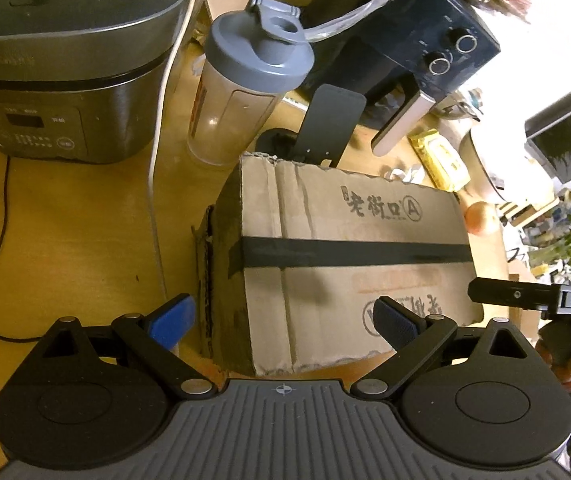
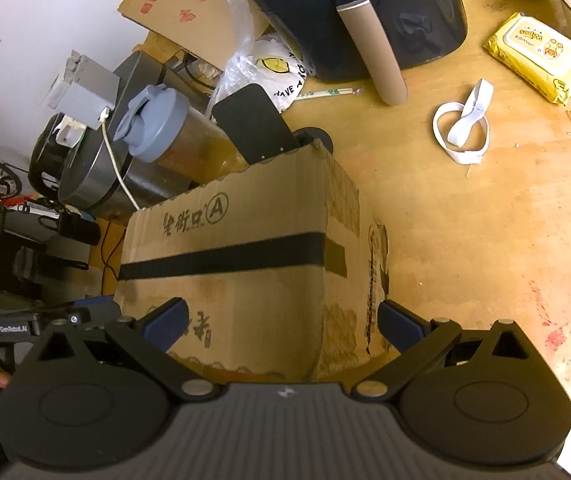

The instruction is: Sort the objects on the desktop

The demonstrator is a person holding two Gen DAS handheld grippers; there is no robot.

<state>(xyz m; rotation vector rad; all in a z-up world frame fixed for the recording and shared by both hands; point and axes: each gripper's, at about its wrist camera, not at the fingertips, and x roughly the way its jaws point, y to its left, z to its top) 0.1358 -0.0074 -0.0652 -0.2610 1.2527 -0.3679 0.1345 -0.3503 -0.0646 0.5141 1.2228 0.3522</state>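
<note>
We see the cardboard box (image 1: 349, 256) directly ahead of both claws, long axis crosswise. Left claw (image 1: 285, 320) and right claw (image 2: 285, 320) gape wide, each straddling one end, equally near.

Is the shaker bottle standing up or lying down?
Standing up. The bottle rests on its base on the desk, grey lid on top.

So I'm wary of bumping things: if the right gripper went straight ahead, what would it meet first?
Most likely the cardboard box: it lies right ahead of the open right gripper, though the gap between them is hard to judge.
</note>
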